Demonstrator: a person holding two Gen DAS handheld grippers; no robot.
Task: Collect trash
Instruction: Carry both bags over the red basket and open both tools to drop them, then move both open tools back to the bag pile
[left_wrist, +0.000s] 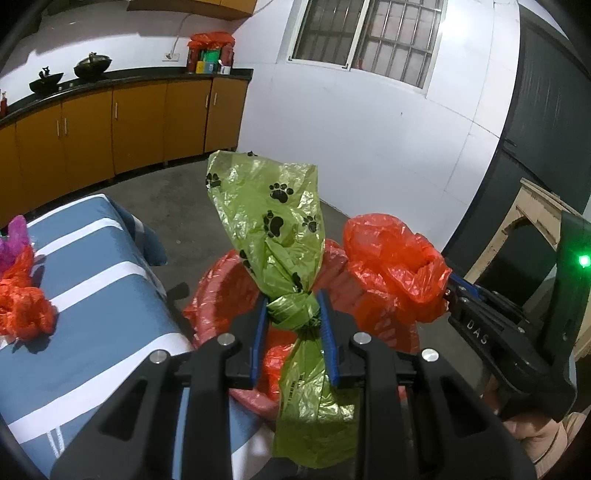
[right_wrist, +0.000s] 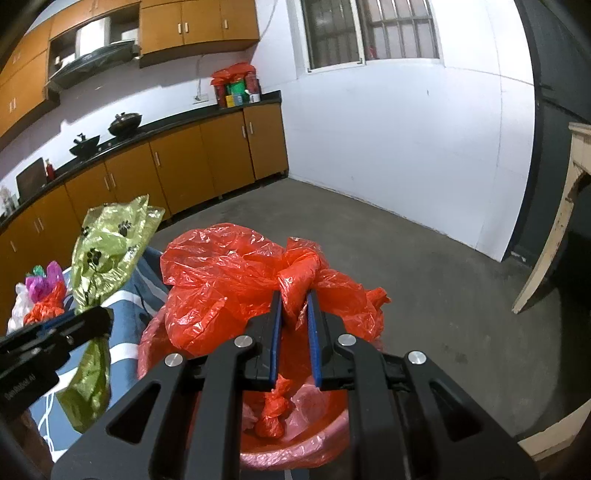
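over the red-lined bin (left_wrist: 218, 291), left gripper (left_wrist: 291, 314) is clamped on the knot of a green paw-print bag (left_wrist: 273, 206); right gripper (right_wrist: 294, 306) is clamped on a red bag (right_wrist: 221, 277). only the right wrist view shows small knotted red bags (right_wrist: 271, 413) lying inside the bin. left of the bin, a blue striped surface (left_wrist: 92, 280) holds more crumpled bags (left_wrist: 22, 302). orange cabinets (left_wrist: 140, 122), white wall and grey floor lie behind.

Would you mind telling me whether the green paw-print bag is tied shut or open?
Tied shut. The green paw-print bag is cinched into a knot at its middle, where the left claw grips it.
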